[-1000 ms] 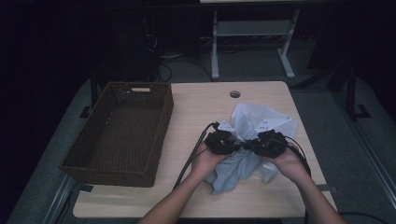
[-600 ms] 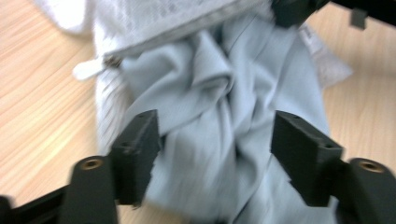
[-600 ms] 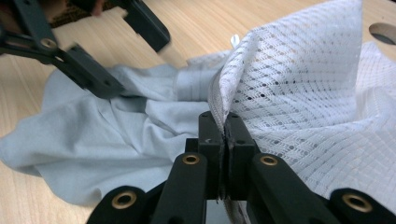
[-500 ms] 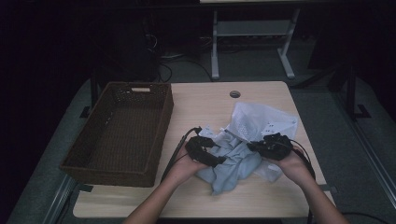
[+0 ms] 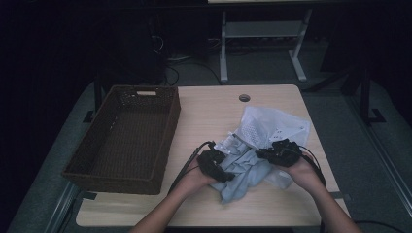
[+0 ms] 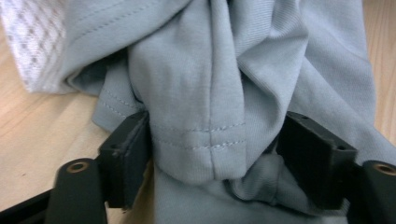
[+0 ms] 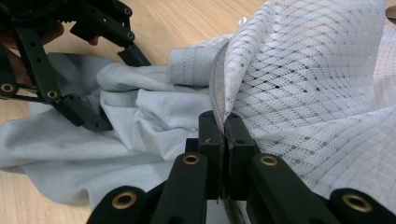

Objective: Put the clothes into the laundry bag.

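1. High view: a pale grey garment (image 5: 252, 167) lies crumpled on the right half of the bench (image 5: 214, 109), and a brown woven basket (image 5: 126, 136) stands on the left half, apart from it. My left tongs (image 5: 224, 175) sit at the near left edge of the cloth, and my right tongs (image 5: 262, 154) at its right side, beside the white mesh lining (image 5: 272, 128) that spreads toward the far edge.

2. Left gripper view: my left tongs (image 6: 219, 158) stand wide apart, having just been opening, then easing in a little. A hemmed fold of grey cloth (image 6: 201, 140), which looks like a sleeve end, lies between them. The left pad touches the fabric, but I see no pinch, so I count this as no grip. The cloth is soft knit, light and limp. It will sag and bunch wherever I lift it. The stitched hem is the firmest place to hold.

3. Right gripper view: my right tongs (image 7: 225, 128) are closed tight on a thin edge where the mesh lining (image 7: 317, 93) meets a grey band. The mesh is open-holed and may snag, so I judge the seam the safer hold. My left tongs (image 7: 105, 88) show farther off, open over the grey fabric (image 7: 140, 121).
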Demonstrator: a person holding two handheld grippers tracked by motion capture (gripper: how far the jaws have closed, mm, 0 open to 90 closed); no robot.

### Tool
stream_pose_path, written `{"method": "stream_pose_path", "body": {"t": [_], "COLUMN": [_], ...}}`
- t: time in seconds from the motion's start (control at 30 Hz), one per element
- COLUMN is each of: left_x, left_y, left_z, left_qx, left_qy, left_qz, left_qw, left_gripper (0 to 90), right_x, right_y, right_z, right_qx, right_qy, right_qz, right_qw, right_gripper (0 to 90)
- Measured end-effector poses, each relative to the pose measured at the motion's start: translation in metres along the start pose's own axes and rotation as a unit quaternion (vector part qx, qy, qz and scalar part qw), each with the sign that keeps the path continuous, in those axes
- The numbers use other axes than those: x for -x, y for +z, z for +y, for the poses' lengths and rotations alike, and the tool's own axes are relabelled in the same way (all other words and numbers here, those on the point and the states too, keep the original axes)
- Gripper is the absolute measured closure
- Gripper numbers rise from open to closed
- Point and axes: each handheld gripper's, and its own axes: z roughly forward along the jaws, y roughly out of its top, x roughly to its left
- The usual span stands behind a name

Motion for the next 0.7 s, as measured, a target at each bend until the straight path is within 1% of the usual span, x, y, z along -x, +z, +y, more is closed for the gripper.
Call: {"method": "stream_pose_path", "body": {"t": [0.03,0.1,0.13,0.17,0.2,0.27,0.37,0.4,0.43,0.47,0.53,0.6,0.67,0.7], "left_x": [0.001,0.003,0.003,0.005,0.005,0.006,0.008,0.009,0.01,0.01,0.015,0.019,0.022,0.023], "left_y": [0.0,0.0,0.0,0.0,0.0,-0.001,-0.003,-0.006,-0.013,-0.013,-0.023,-0.025,-0.025,-0.024], "left_z": [0.0,0.001,0.001,0.003,0.003,0.005,0.006,0.007,0.01,0.01,0.017,0.022,0.028,0.031], "left_qx": [0.001,0.003,0.003,0.006,0.004,0.003,0.009,0.014,0.039,0.039,0.065,0.086,0.1,0.106], "left_qy": [0.004,0.008,0.008,0.015,0.018,0.023,0.024,0.026,0.017,0.017,0.019,0.015,0.013,0.014], "left_qz": [-0.002,-0.006,-0.006,-0.008,-0.006,-0.001,0.0,-0.003,-0.016,-0.016,-0.02,-0.028,-0.034,-0.031], "left_qw": [1.0,0.9999,0.9999,0.9998,0.9998,0.9997,0.9997,0.9996,0.999,0.999,0.9975,0.9958,0.9943,0.9938], "left_gripper": [34.0,44.4,52.5,61.5,66.8,72.8,76.5,76.9,77.2,77.3,77.4,77.4,77.3,77.4], "right_x": [0.0,0.0,0.0,0.0,0.0,0.0,-0.001,-0.001,-0.002,-0.002,-0.005,-0.009,-0.013,-0.016], "right_y": [0.0,0.0,0.0,0.0,0.0,0.0,-0.001,-0.001,-0.002,-0.004,-0.008,-0.014,-0.018,-0.02], "right_z": [0.0,0.0,0.0,0.0,0.0,0.001,0.001,0.002,0.002,0.004,0.008,0.015,0.021,0.024], "right_qx": [0.0,0.0,0.0,0.0,0.0,0.001,0.005,0.007,0.008,0.01,0.02,0.033,0.045,0.047], "right_qy": [0.0,0.002,0.002,0.003,0.002,0.002,0.002,0.005,0.006,0.009,0.003,-0.001,-0.005,-0.006], "right_qz": [0.0,0.0,0.0,-0.001,-0.001,0.0,-0.001,0.0,-0.001,0.0,0.002,0.003,0.007,0.012], "right_qw": [1.0,1.0,1.0,1.0,1.0,1.0,1.0,1.0,0.9999,0.9999,0.9998,0.9994,0.999,0.9988], "right_gripper": [87.2,87.2,87.2,87.2,87.2,87.2,87.2,87.1,87.1,87.1,87.1,87.2,87.2,87.4]}}
